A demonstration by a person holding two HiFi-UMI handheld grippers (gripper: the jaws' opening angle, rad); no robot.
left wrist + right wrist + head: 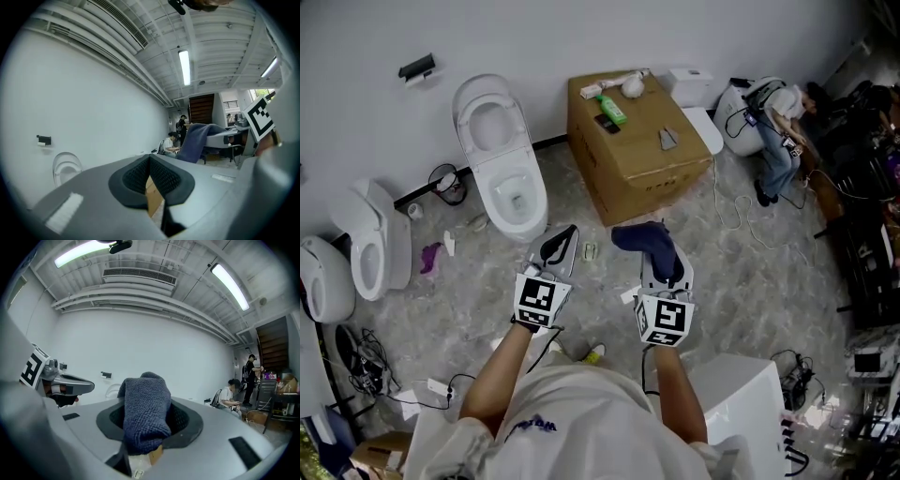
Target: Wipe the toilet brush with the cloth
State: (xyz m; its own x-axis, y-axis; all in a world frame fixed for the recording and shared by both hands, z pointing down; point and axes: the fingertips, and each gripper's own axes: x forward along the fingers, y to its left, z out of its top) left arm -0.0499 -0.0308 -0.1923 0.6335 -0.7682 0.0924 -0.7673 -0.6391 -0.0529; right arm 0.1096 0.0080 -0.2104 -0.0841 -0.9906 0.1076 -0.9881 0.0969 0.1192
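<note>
A white toilet brush (622, 84) lies on top of a cardboard box (642, 159) against the far wall, beside a green bottle (611, 109). My right gripper (661, 267) is shut on a dark blue cloth (645, 239), which drapes over its jaws (143, 416). That cloth (196, 139) also hangs at the right of the left gripper view. My left gripper (557, 251) is held level with the right one and a little to its left. Its jaws are shut with nothing between them (150, 163). Both grippers hover over the floor, well short of the box.
A white toilet (502, 159) stands left of the box, and two more toilets (366, 246) stand at the far left. A small bin (448, 185) and litter lie on the floor. A person (778, 131) sits at the back right. A white cabinet (741, 398) is near my right side.
</note>
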